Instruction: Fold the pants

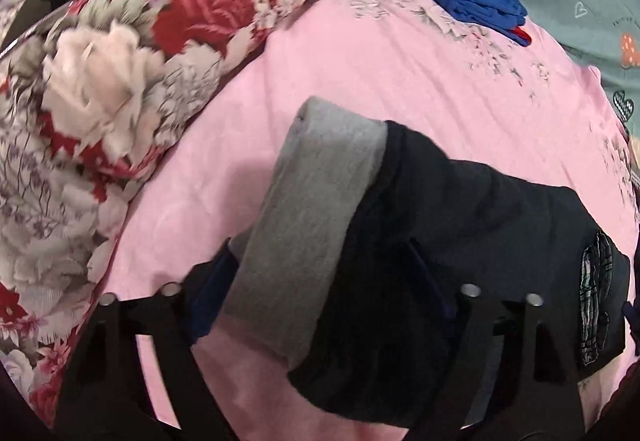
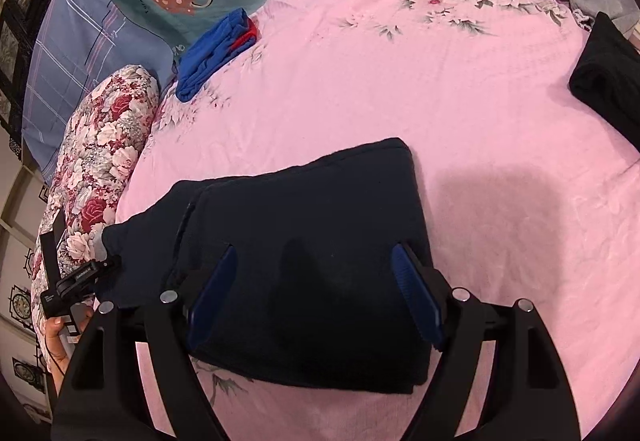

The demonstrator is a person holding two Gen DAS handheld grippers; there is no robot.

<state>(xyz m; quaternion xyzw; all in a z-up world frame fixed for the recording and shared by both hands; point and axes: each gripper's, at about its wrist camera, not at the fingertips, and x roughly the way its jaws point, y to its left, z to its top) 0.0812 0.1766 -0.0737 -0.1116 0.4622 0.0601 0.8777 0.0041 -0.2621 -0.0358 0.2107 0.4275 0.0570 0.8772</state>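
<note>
The dark pants (image 2: 304,265) lie folded in a thick block on the pink blanket (image 2: 420,89), low in the middle of the right wrist view, with their grey waistband (image 1: 316,209) turned up in the left wrist view. The right gripper (image 2: 316,289) stands wide open over them, its blue pads (image 2: 212,293) pressing nothing. The left gripper (image 1: 320,281) is partly open, the cloth hides its tips, and I cannot tell if it holds; a floral quilt (image 1: 120,61) lies at upper left.

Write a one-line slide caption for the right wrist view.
Open right tongs straddle folded dark pants on a pink bedspread.
</note>
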